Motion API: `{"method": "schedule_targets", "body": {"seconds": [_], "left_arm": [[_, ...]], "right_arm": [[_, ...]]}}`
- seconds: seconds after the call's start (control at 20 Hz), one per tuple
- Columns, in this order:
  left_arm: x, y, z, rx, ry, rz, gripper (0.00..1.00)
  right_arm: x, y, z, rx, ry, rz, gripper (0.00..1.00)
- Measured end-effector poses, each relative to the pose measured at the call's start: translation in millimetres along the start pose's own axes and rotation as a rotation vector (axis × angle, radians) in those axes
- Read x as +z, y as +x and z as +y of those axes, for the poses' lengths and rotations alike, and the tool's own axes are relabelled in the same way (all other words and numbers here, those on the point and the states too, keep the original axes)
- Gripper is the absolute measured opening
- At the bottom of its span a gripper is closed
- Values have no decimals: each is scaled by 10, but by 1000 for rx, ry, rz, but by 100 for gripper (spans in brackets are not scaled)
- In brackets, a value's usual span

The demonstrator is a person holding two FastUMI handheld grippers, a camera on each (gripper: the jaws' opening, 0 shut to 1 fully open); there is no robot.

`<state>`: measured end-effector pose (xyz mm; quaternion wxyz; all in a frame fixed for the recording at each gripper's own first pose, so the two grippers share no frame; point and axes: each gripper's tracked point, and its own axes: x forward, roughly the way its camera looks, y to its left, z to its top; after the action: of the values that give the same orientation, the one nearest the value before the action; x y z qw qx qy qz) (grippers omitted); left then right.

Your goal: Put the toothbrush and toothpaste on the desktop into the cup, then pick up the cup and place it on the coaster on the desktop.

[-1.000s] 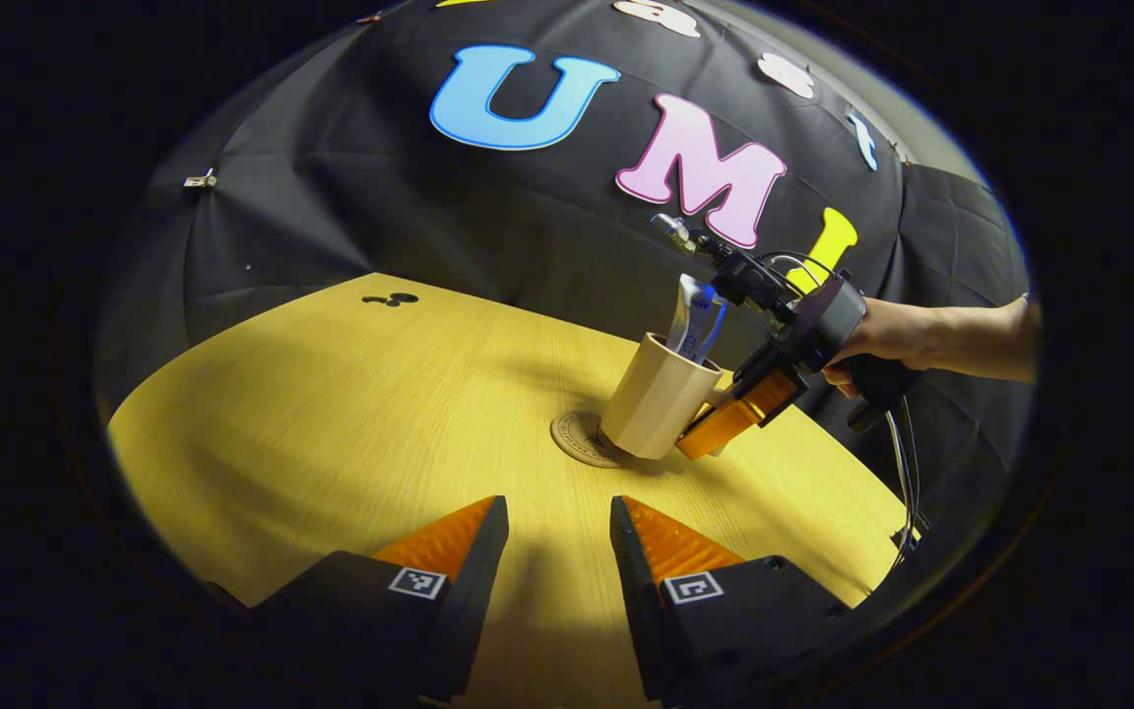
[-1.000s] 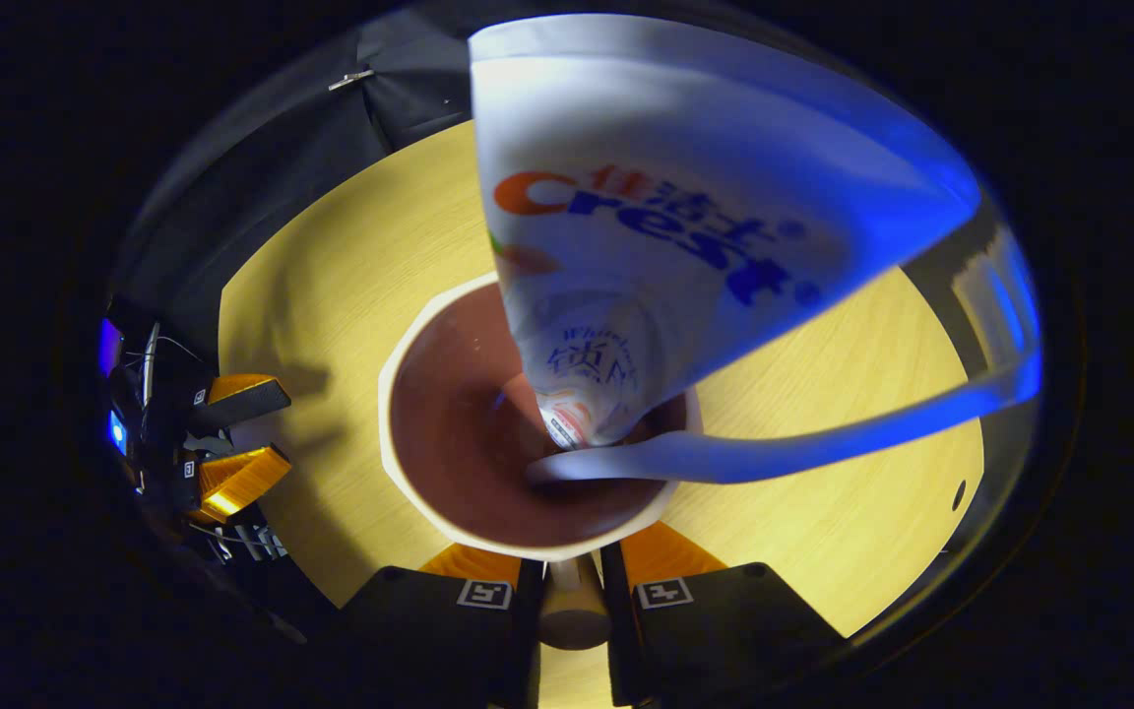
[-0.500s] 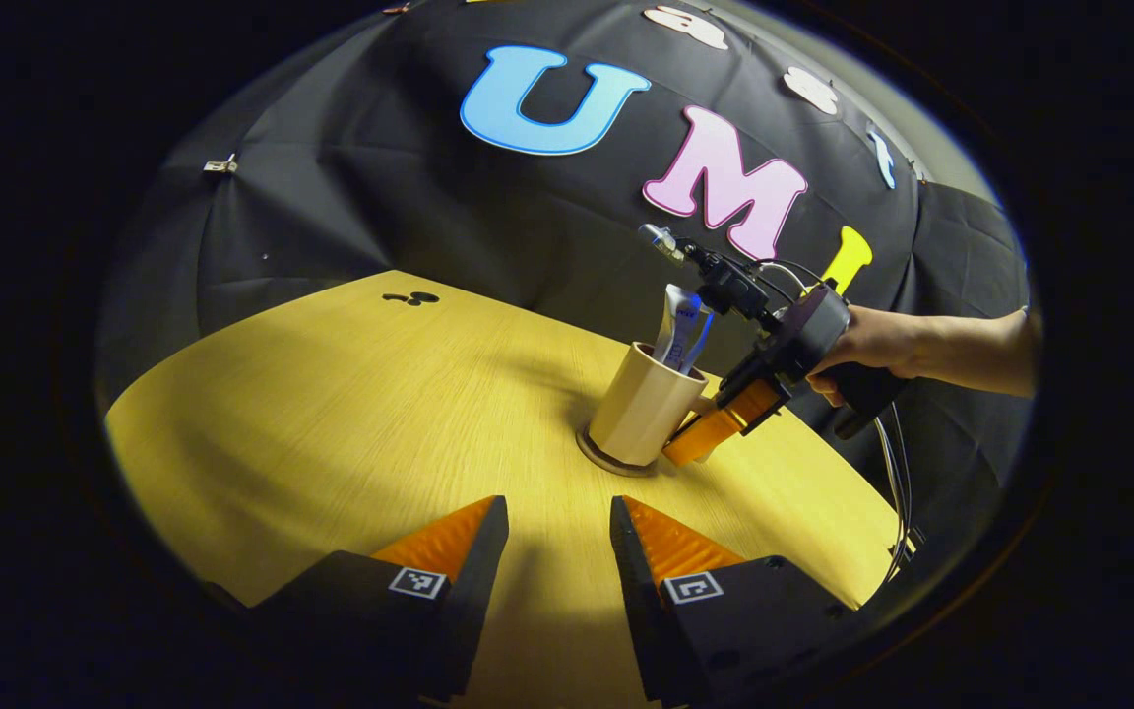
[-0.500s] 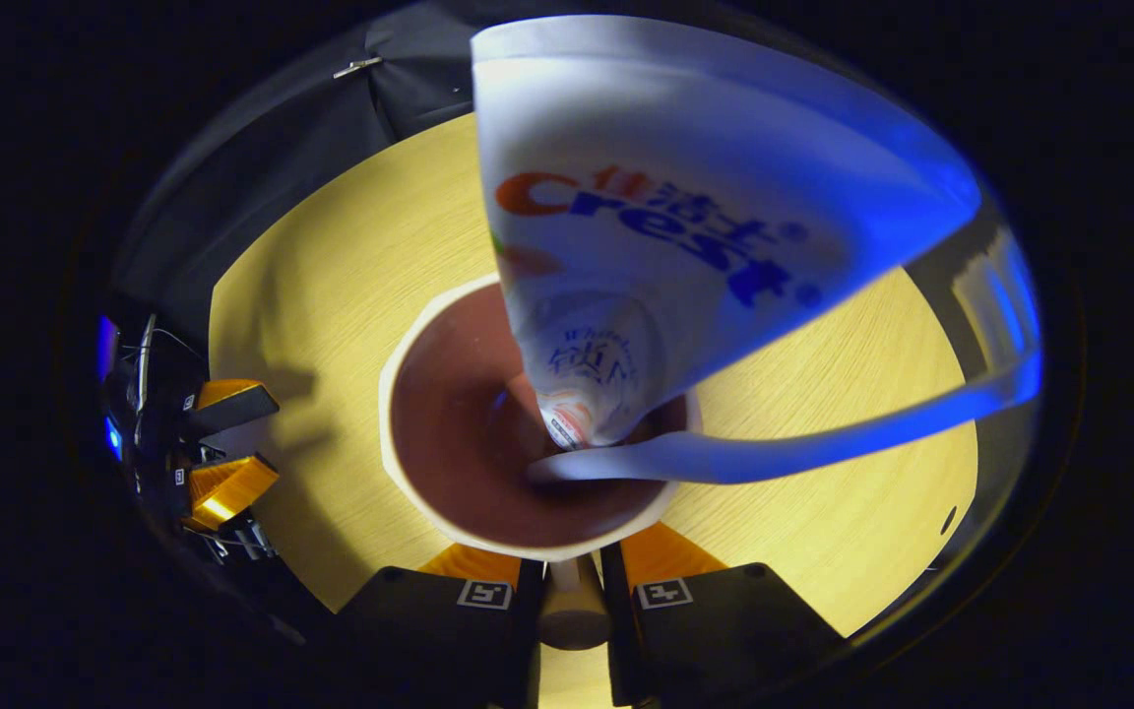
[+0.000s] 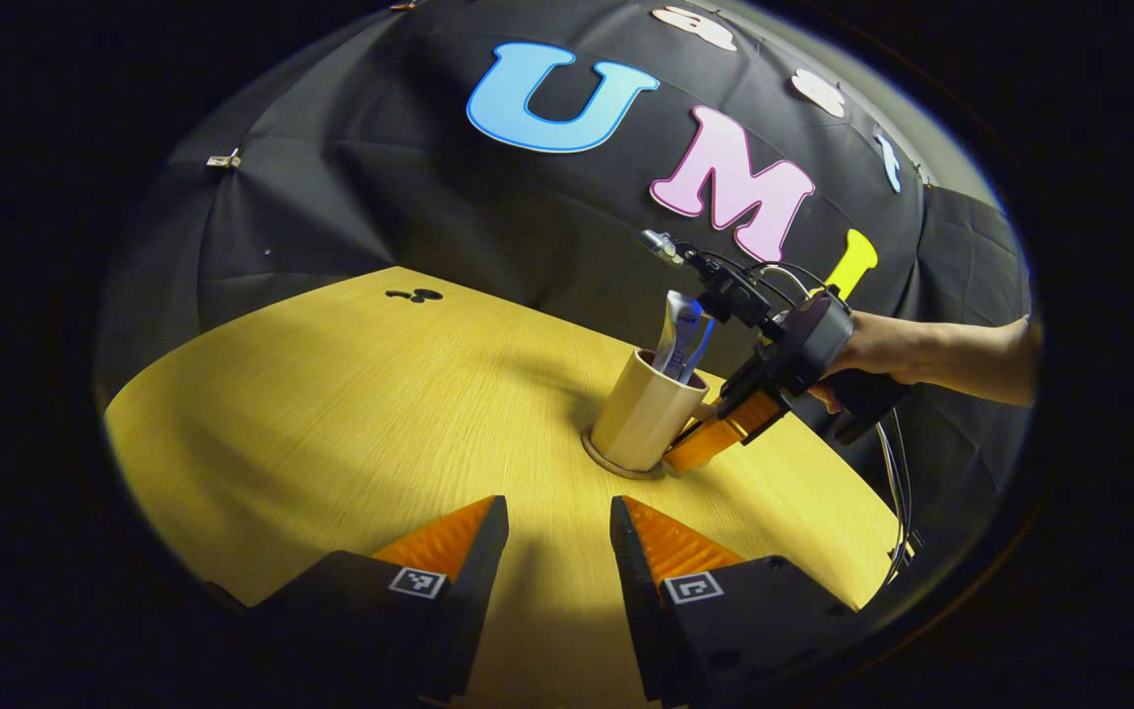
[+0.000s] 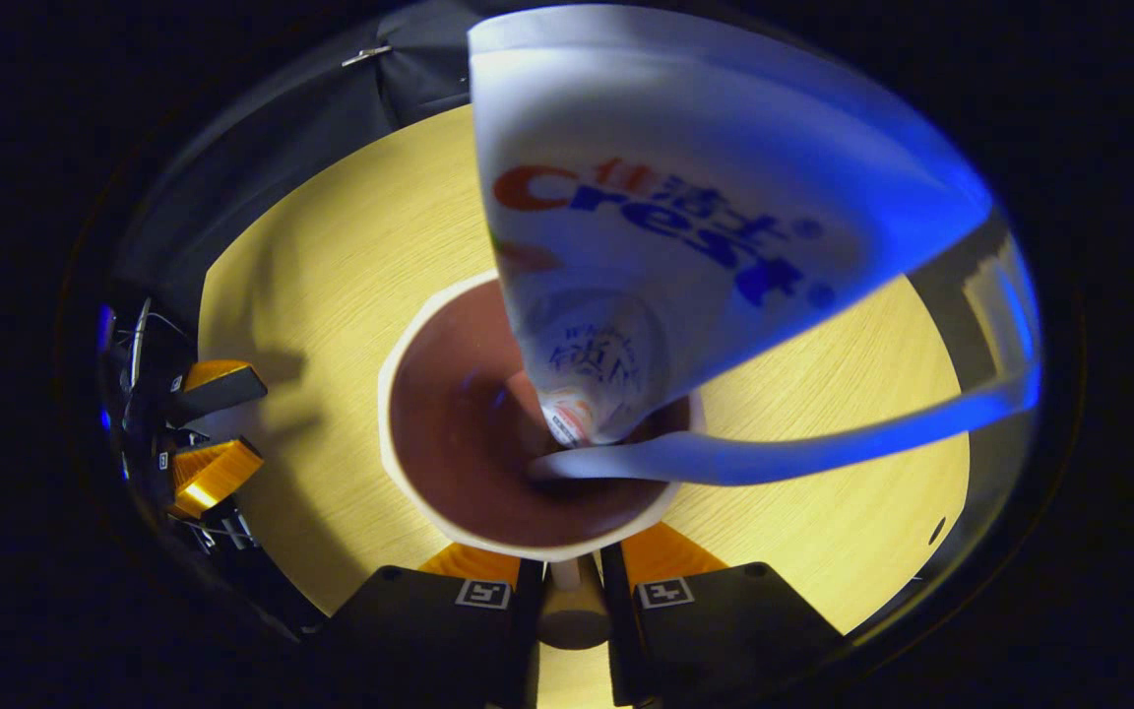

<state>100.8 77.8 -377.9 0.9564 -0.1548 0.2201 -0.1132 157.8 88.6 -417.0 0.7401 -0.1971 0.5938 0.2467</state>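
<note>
Toothpaste tube [image 5: 677,330] and toothbrush [image 6: 774,455] stand in the cup [image 5: 644,421], seated on the coaster [image 5: 616,467]; the right gripper [image 6: 568,581] is clamped on its handle, release pending, while the left gripper [image 5: 559,527] is apart.

Coaster [image 5: 616,467] mostly hidden beneath the cup [image 5: 641,423]; toothbrush [image 6: 774,458] head blurred

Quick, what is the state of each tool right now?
Left tool: open, holding nothing.
Right tool: closed on the cup's handle; cup sits on the coaster.
</note>
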Motion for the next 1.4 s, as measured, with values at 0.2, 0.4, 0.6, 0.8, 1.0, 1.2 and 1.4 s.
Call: {"method": "schedule_targets", "body": {"seconds": [0.2,0.4,0.6,0.8,1.0,1.2,1.4], "left_arm": [[31,-21,-55,1,18,2,66],[49,-36,-131,5,42,11,66],[120,-63,-255,16,52,15,66],[251,-150,-365,35,58,20,66],[420,-253,-499,58,43,13,66],[620,-390,-690,77,-3,-3,70],[883,-556,-874,114,50,-24,76]], "right_arm": [[-23,-33,-2,9,19,-8,30],[21,-169,16,12,30,-66,41],[34,-446,19,15,56,-141,62],[-29,-842,28,14,90,-233,70],[-92,-1225,67,9,162,-330,72],[-196,-1503,185,12,209,-407,78],[-318,-1915,266,3,269,-481,79]]}}
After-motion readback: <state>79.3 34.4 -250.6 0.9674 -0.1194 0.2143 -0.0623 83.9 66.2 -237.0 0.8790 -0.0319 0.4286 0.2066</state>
